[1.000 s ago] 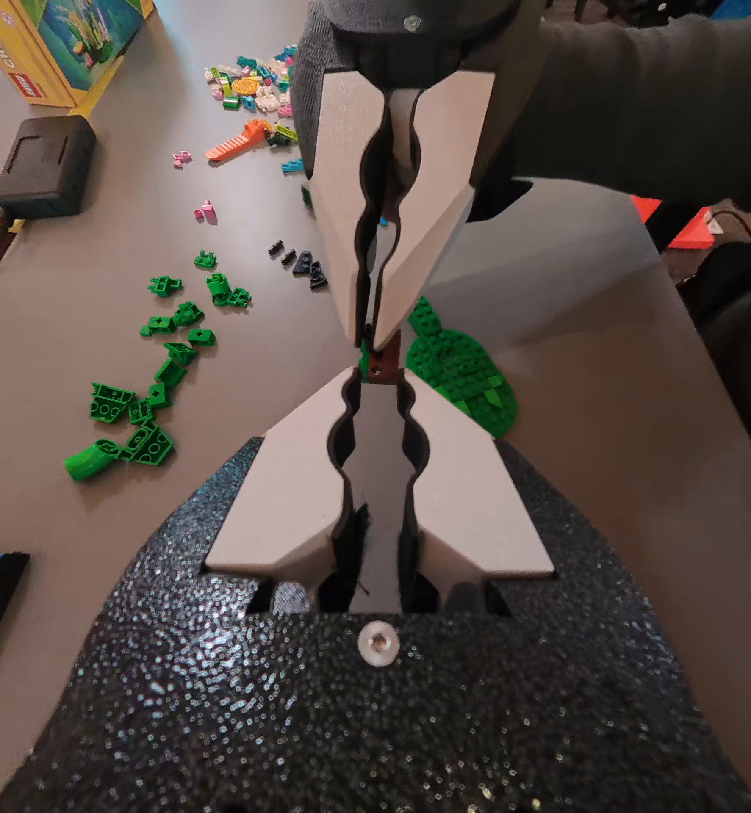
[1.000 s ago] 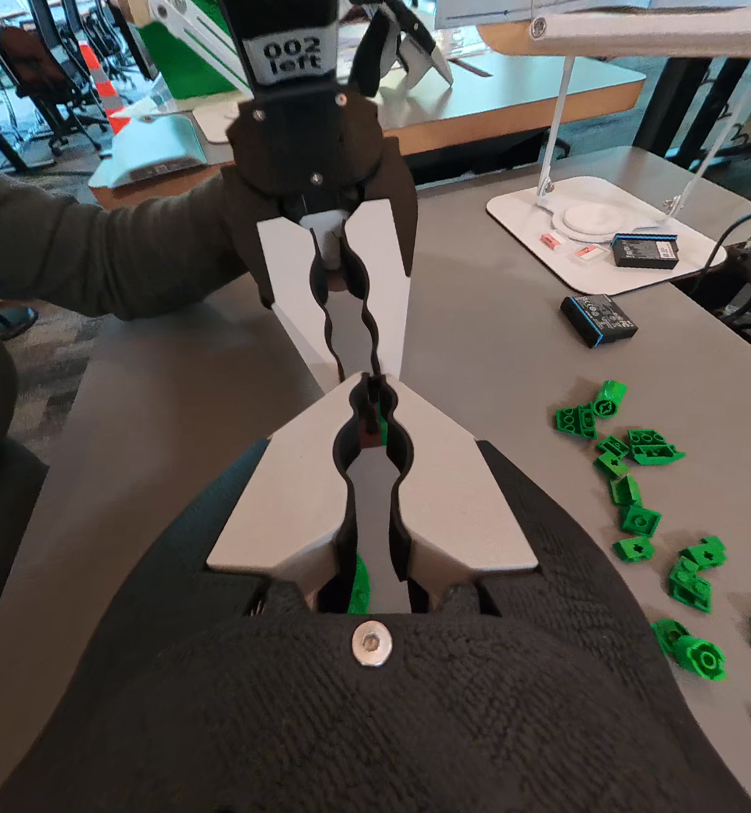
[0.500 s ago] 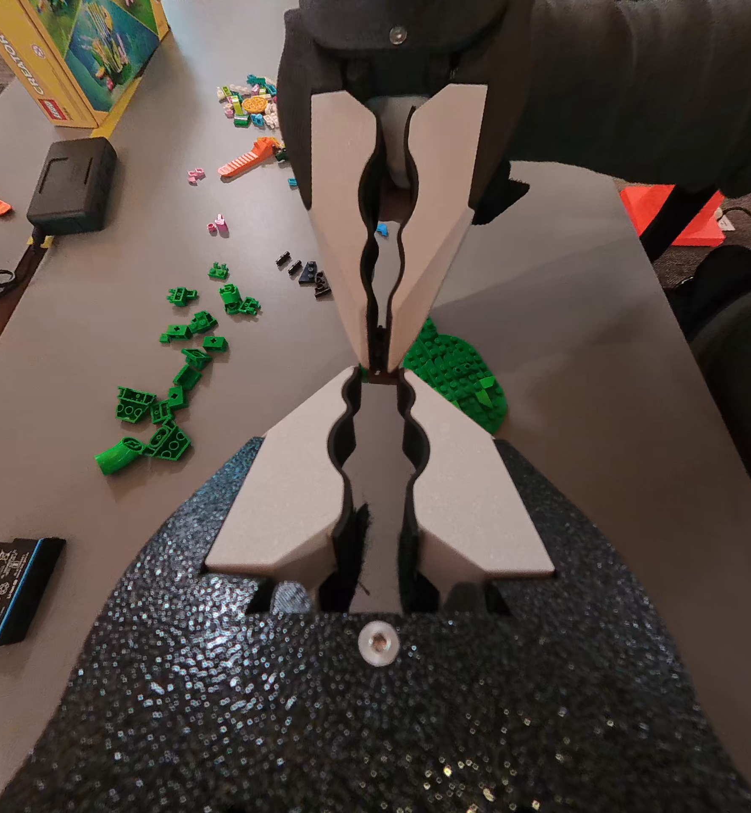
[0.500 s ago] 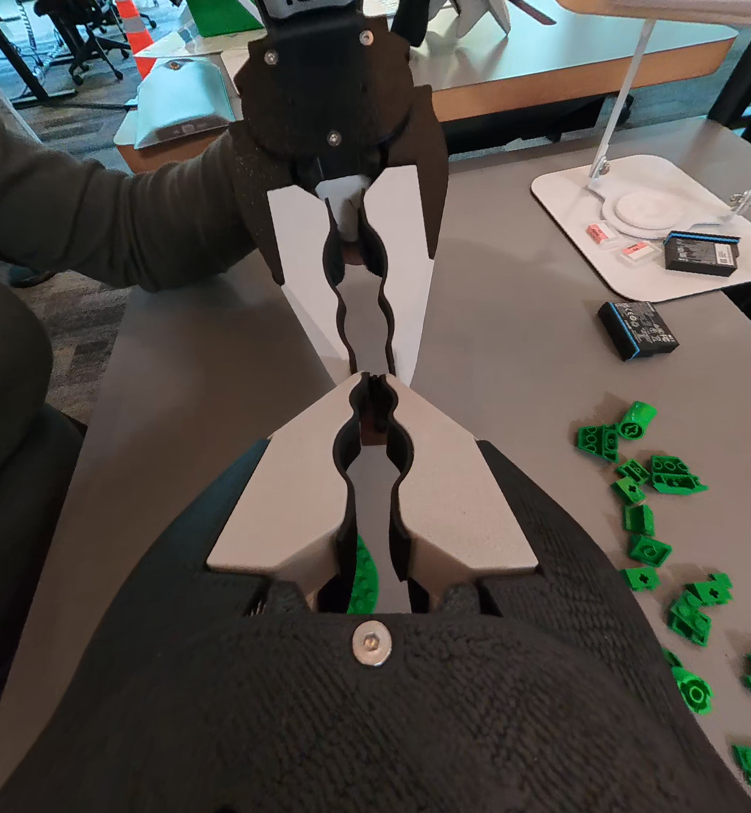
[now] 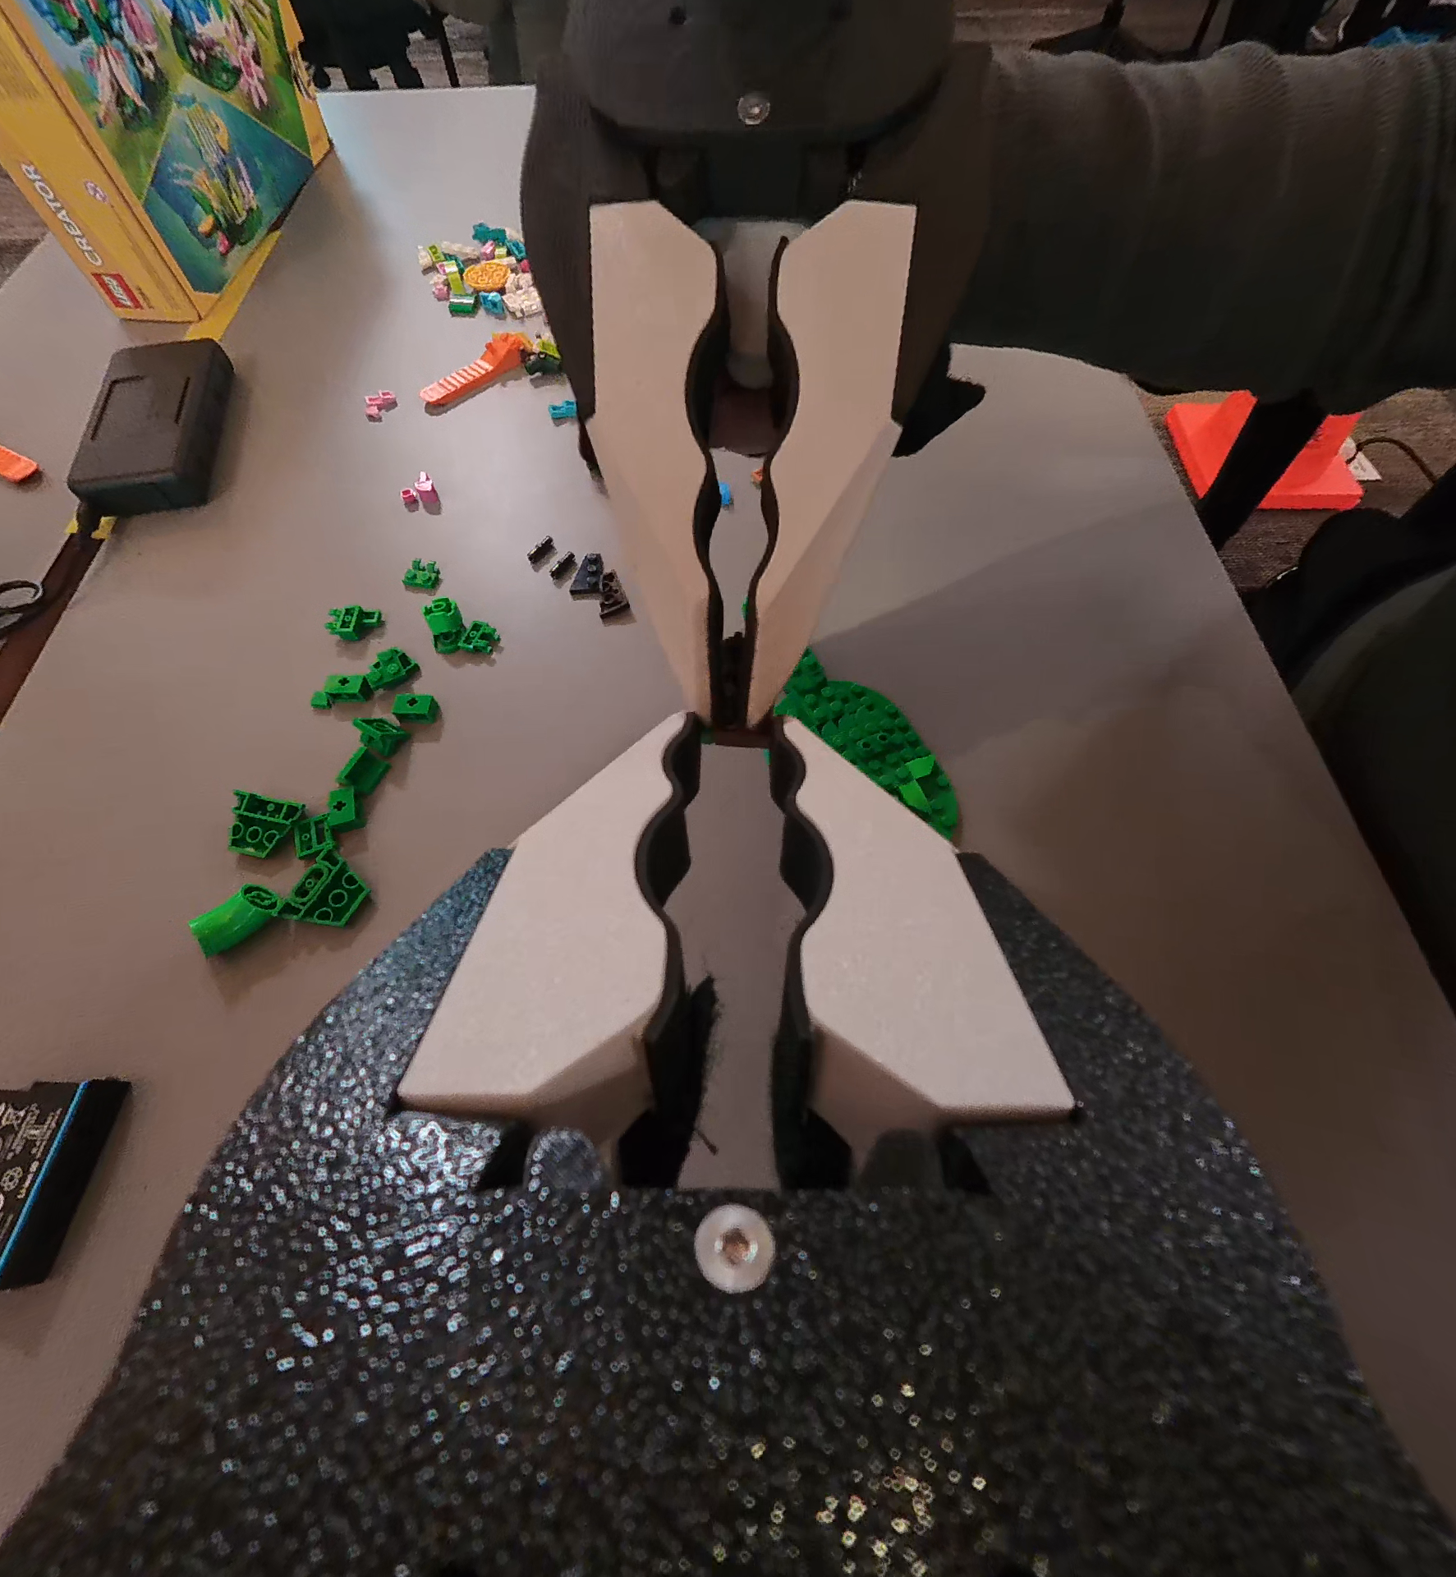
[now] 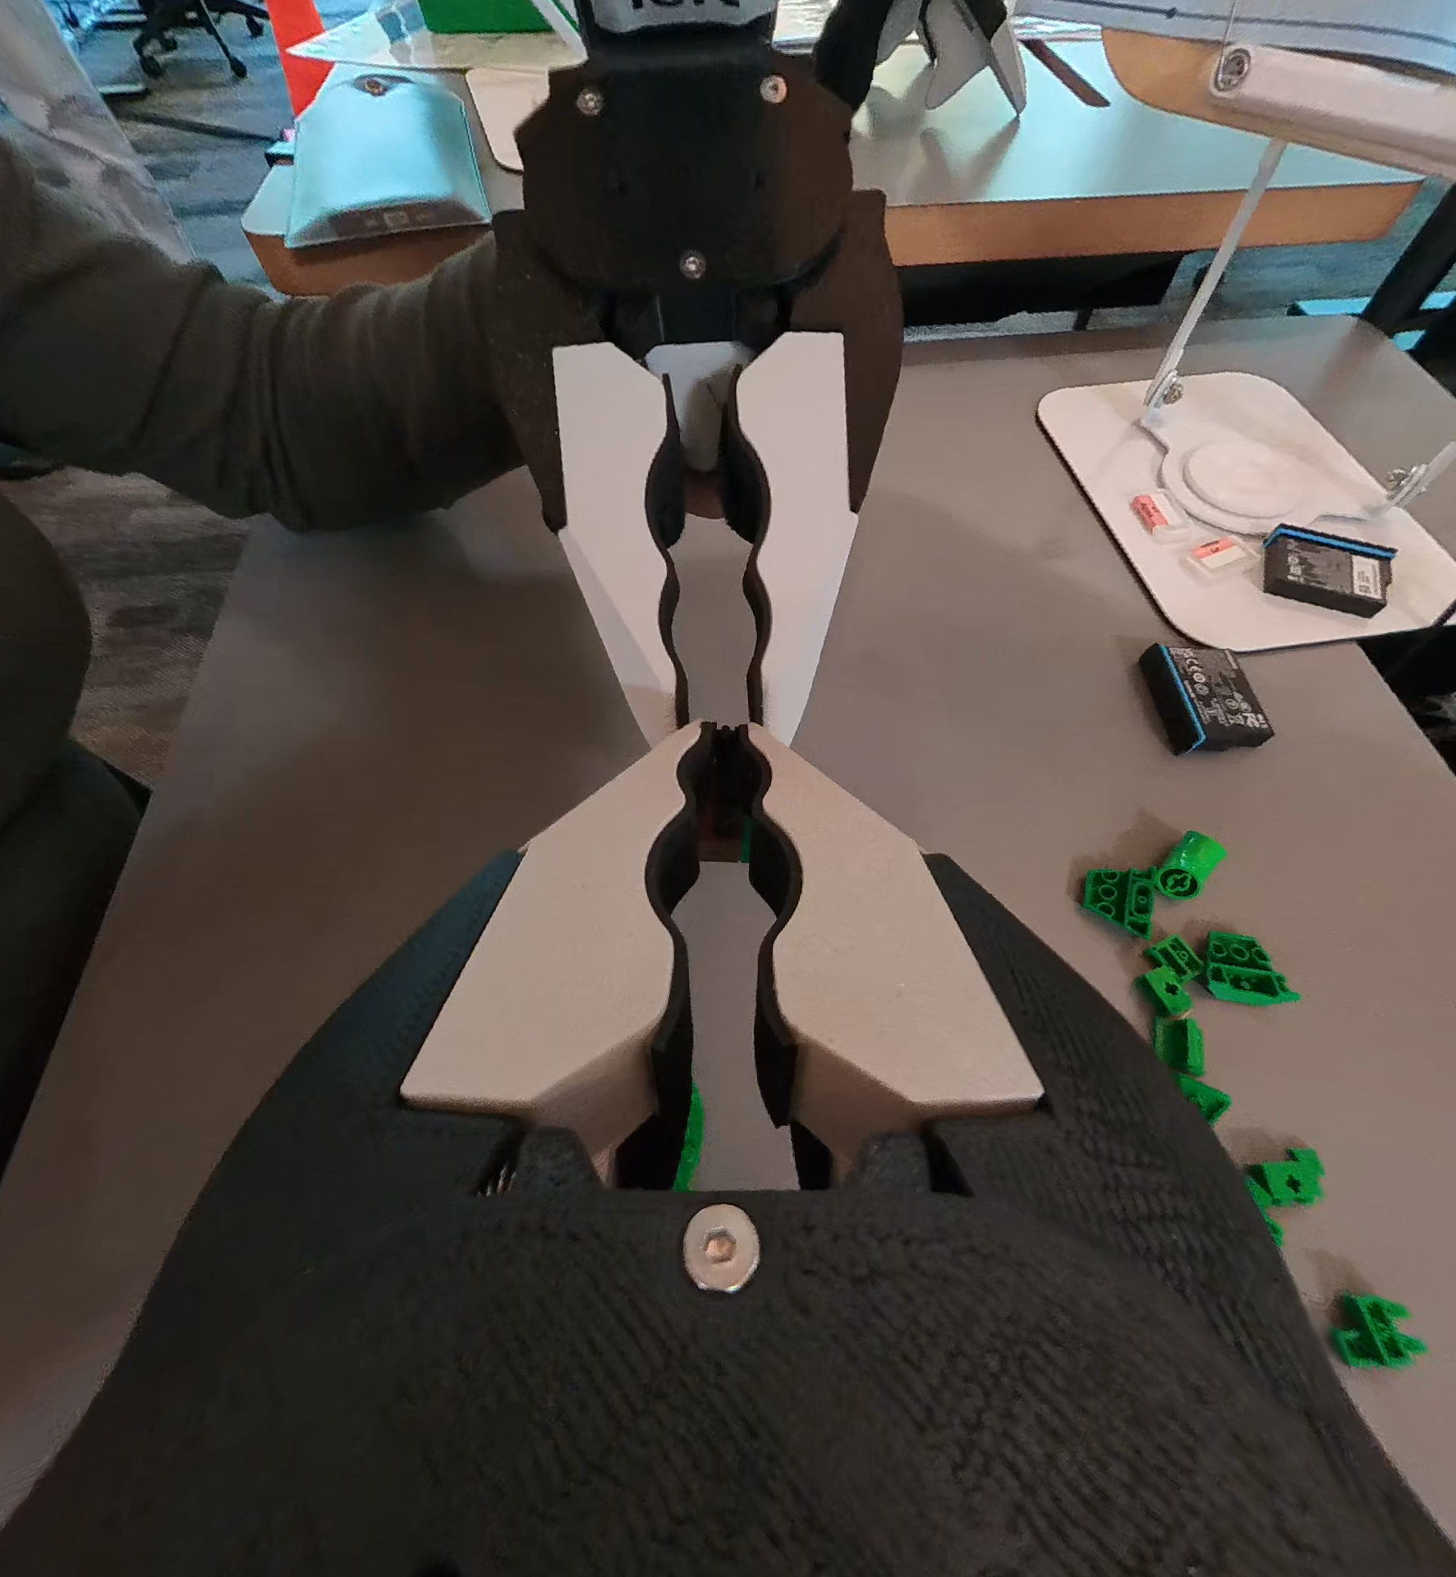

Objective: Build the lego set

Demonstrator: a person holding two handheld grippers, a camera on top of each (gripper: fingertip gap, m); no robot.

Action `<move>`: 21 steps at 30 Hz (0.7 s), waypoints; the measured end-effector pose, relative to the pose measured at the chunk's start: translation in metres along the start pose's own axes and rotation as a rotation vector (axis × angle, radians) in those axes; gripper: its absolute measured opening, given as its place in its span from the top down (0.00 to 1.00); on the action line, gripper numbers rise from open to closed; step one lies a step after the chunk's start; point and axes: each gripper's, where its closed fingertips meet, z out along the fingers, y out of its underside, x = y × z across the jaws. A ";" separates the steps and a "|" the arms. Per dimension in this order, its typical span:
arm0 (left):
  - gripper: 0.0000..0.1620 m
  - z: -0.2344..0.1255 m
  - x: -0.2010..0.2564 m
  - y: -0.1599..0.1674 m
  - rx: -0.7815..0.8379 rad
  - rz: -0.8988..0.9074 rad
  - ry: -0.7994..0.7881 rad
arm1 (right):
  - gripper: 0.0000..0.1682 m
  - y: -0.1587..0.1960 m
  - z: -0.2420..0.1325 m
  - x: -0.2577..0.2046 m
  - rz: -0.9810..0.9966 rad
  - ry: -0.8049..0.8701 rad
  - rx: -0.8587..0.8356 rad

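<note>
Two grippers meet tip to tip above the grey table (image 5: pixel 1048 683): the left gripper (image 5: pixel 733 736) has a narrow gap at its tips with a small brown piece (image 5: pixel 733 736) between them, and the right gripper (image 6: pixel 728 742) is clamped on a dark piece whose shape I cannot tell. Just behind them lies the green plate (image 5: pixel 869 742), with loose green bricks (image 5: pixel 323 819) scattered well to the side.
</note>
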 end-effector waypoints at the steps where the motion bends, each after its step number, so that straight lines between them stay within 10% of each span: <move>1: 0.92 0.000 0.000 -0.001 0.006 0.001 0.000 | 0.98 0.000 0.000 0.000 -0.010 -0.001 -0.003; 16: 0.91 -0.001 -0.002 0.002 -0.023 0.014 -0.025 | 0.83 -0.012 -0.012 -0.001 -0.041 0.052 0.077; 21: 0.91 -0.008 -0.008 -0.001 -0.003 -0.025 -0.042 | 0.78 -0.015 -0.021 -0.002 -0.438 0.342 0.034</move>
